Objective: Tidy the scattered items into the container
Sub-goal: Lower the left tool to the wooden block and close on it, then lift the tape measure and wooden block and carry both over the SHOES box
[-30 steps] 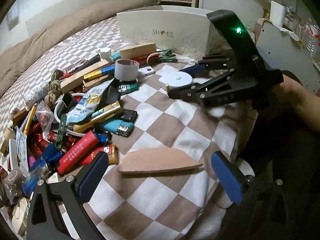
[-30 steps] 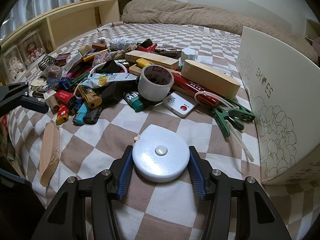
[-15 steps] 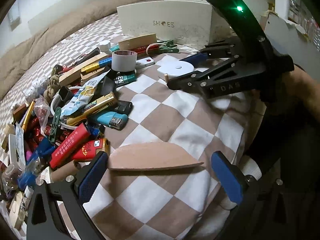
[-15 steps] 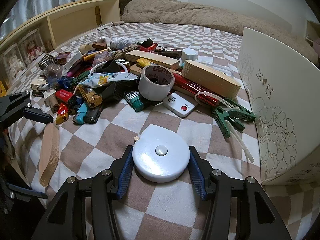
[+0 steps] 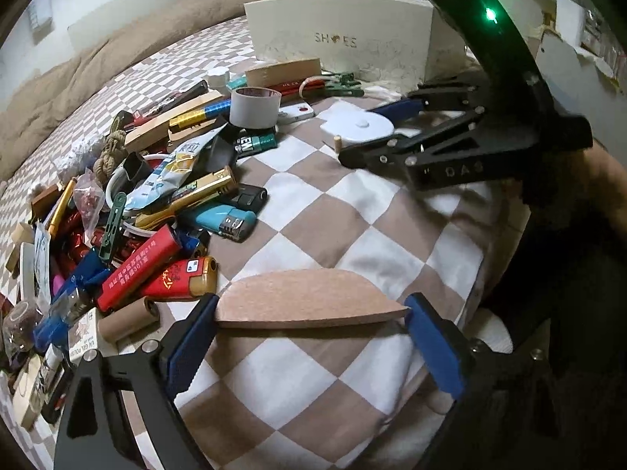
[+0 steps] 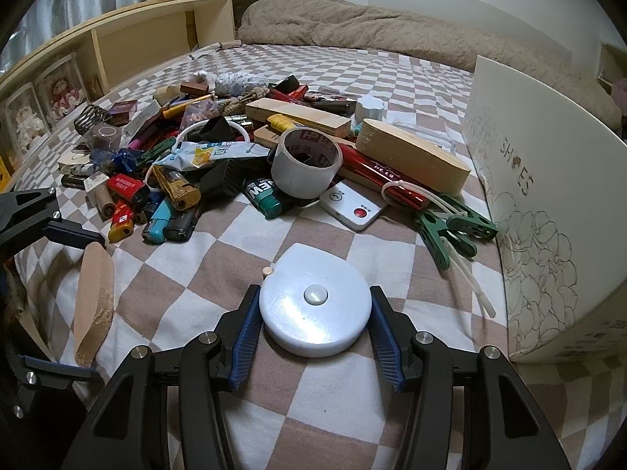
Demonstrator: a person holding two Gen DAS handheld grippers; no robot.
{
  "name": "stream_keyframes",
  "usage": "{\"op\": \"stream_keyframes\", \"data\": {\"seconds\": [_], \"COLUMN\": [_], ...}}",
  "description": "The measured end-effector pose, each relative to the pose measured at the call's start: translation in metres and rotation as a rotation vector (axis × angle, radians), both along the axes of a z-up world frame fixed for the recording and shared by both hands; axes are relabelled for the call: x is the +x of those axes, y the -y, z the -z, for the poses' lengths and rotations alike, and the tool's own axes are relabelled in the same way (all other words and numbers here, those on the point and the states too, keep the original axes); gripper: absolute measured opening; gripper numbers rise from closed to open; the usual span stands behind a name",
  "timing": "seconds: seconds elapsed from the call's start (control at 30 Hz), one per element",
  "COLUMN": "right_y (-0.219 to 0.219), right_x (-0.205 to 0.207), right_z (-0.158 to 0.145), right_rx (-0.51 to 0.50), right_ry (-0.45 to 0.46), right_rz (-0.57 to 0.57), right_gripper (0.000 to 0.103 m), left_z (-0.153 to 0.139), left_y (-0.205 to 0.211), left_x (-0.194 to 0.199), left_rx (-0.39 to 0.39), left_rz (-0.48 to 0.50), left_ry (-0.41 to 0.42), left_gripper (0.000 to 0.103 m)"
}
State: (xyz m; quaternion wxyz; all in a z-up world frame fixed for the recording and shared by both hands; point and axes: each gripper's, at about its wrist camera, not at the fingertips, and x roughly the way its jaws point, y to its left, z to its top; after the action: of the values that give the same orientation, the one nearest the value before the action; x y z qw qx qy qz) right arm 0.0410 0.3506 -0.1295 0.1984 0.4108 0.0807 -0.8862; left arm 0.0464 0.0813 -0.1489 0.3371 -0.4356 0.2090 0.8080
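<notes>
A flat tan half-oval pad (image 5: 309, 299) lies on the checkered bedspread, and my left gripper (image 5: 309, 346) has a blue pad at each of its tips, touching them. It also shows in the right wrist view (image 6: 94, 293). My right gripper (image 6: 315, 337) is shut on a round white tape measure (image 6: 315, 305) that rests on the bed; it also shows in the left wrist view (image 5: 358, 125). The white shoe box (image 6: 548, 211) stands to the right. A heap of scattered items (image 5: 156, 180) lies on the bed.
The heap holds a tape roll (image 6: 305, 164), lighters (image 5: 223, 219), a wooden block (image 6: 411, 156), green clips (image 6: 450, 231) and a white remote (image 6: 352, 207). The bed edge (image 5: 482, 274) runs near my left gripper. A wooden shelf (image 6: 117, 47) lines the far left side.
My left gripper has moved forward and closed in until its pads reach both tips of the tan pad. My right gripper holds still on the tape measure.
</notes>
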Motion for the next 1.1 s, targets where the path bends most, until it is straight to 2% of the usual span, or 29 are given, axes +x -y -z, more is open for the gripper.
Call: {"op": "stream_keyframes", "data": {"seconds": [0.47,0.77,1.1], "right_y": [-0.004,-0.005,-0.016], "right_x": [0.012,0.019,0.024], "right_z": [-0.014,-0.030,-0.064], "right_rx": [-0.034,-0.068,-0.104], "right_ry": [0.019,-0.018,-0.098], "right_rz": [-0.018,-0.027,-0.022], "right_gripper": [0.054,0.054,0.054], "left_z": [-0.017,-0.045,-0.073], "left_y": [0.011,0.009,-0.004], "left_x": [-0.010,-0.016,-0.018], "left_rx": [0.070,0.130,0.207], "left_rz": [-0.180,-0.226,-0.235], "left_ry": [-0.005,-0.072,-0.125], "left_gripper": [0.095,0.095,0.095]}}
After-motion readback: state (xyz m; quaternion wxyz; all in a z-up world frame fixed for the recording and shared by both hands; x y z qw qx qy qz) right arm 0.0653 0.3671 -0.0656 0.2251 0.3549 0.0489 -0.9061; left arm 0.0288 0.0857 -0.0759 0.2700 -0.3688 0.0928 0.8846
